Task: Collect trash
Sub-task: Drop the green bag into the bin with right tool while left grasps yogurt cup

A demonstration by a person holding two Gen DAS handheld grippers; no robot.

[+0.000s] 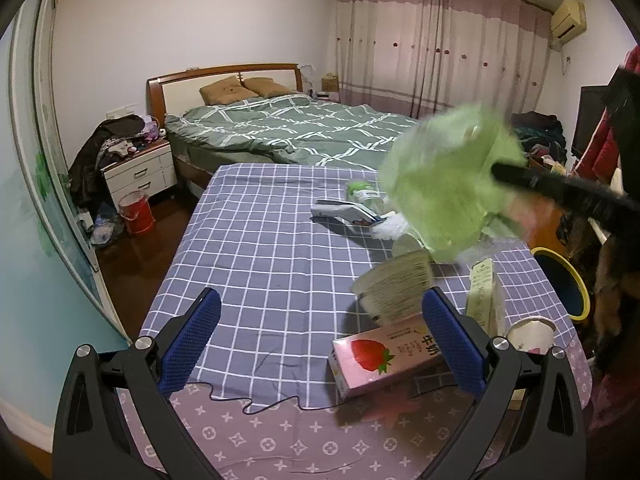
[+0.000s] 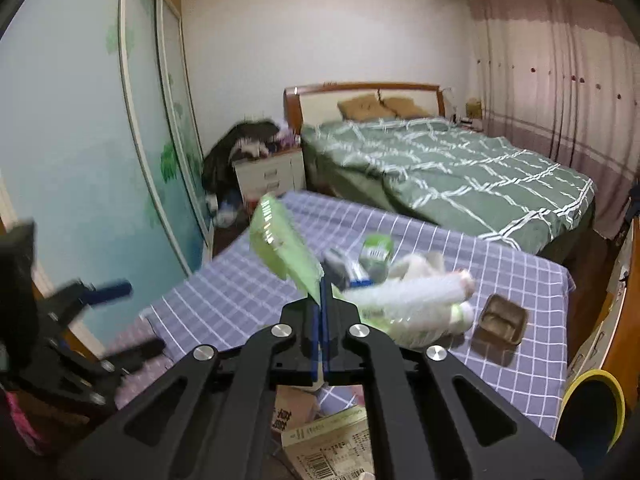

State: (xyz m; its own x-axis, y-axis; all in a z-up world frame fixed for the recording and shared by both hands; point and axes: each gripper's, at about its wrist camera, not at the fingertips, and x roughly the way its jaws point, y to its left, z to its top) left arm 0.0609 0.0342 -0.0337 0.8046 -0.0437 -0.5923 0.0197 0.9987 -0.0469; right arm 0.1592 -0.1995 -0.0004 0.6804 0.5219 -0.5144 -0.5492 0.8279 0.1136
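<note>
From my remote seat, the left gripper (image 1: pixel 320 334) hung over the near edge of the bench (image 1: pixel 260 240) with its jaws spread wide and nothing between them. A thin black cable (image 1: pixel 256 404) trailed across the cloth just ahead of it. Further right, a pink strawberry milk carton (image 1: pixel 384 360) lay on its side beside the right blue pad, with a blurred paper cup (image 1: pixel 394 288) behind it, a pale green carton (image 1: pixel 484 296) standing upright and a white cup (image 1: pixel 530 334) at the bench's right edge. Mid-bench lay a plastic bottle (image 1: pixel 362 194) and a flattened blue-and-white box (image 1: pixel 348 214). The right gripper (image 2: pixel 323 300) had its jaws clamped on a green plastic bag (image 2: pixel 280 244), held in the air above the clutter; a brown tray (image 2: pixel 500 324) sat to its right. A yellow-rimmed bin (image 2: pixel 592 408) stood off the bench's right corner. The bench wore a blue checked cloth; behind it were a bed (image 1: pixel 288 128) with a green quilt, a cluttered nightstand (image 1: pixel 138 168) and pink curtains (image 1: pixel 432 48).
</note>
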